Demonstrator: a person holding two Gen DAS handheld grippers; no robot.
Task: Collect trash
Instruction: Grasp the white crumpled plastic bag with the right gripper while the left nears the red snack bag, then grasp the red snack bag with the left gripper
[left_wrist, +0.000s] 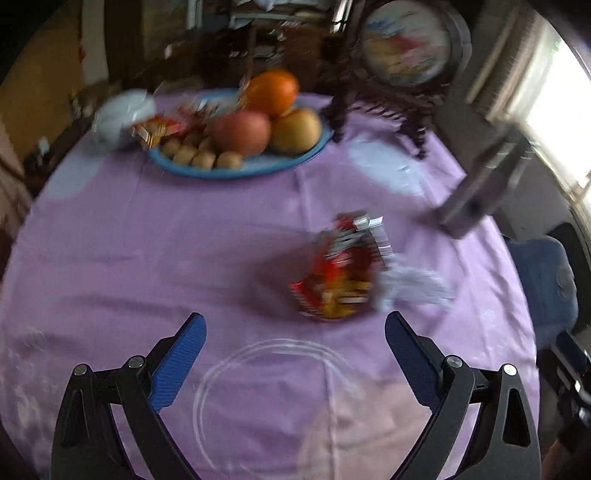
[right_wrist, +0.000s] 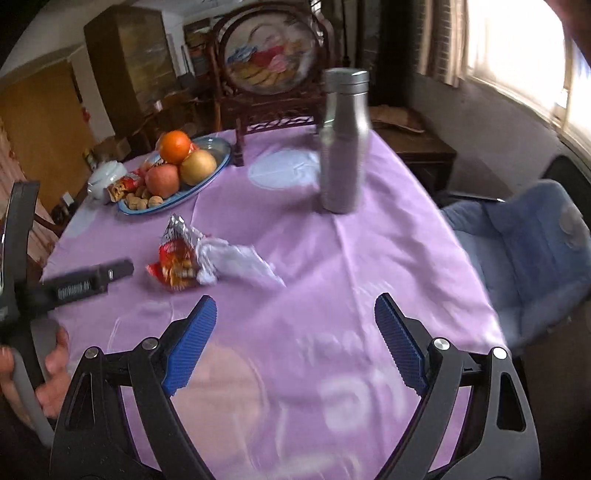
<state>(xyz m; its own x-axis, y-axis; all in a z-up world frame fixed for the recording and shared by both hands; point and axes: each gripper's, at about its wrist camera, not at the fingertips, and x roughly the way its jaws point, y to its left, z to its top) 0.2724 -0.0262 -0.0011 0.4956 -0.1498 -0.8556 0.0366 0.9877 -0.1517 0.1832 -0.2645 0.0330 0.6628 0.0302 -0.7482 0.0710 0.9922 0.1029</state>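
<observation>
A crumpled red and silver snack wrapper (left_wrist: 340, 273) (right_wrist: 177, 258) lies on the purple tablecloth (left_wrist: 184, 251) (right_wrist: 332, 258). A crumpled white piece of plastic or paper (left_wrist: 413, 288) (right_wrist: 236, 262) lies touching it on its right. My left gripper (left_wrist: 295, 326) is open and empty, with the wrapper just beyond its right pad. My right gripper (right_wrist: 295, 308) is open and empty too, with the wrapper ahead and to its left. In the right wrist view the body of the left hand-held device (right_wrist: 81, 286) reaches in from the left, with a hand (right_wrist: 55, 369) on its grip.
A blue plate (left_wrist: 295, 164) (right_wrist: 218, 168) with fruit, nuts and snack packets stands at the far side, next to a white pot (left_wrist: 122, 114) (right_wrist: 105, 177). A tall metal bottle (right_wrist: 345, 147) (left_wrist: 484, 184) stands to the right. A framed round screen (right_wrist: 269, 62) sits at the back. A blue cushioned chair (right_wrist: 524, 258) is beside the table.
</observation>
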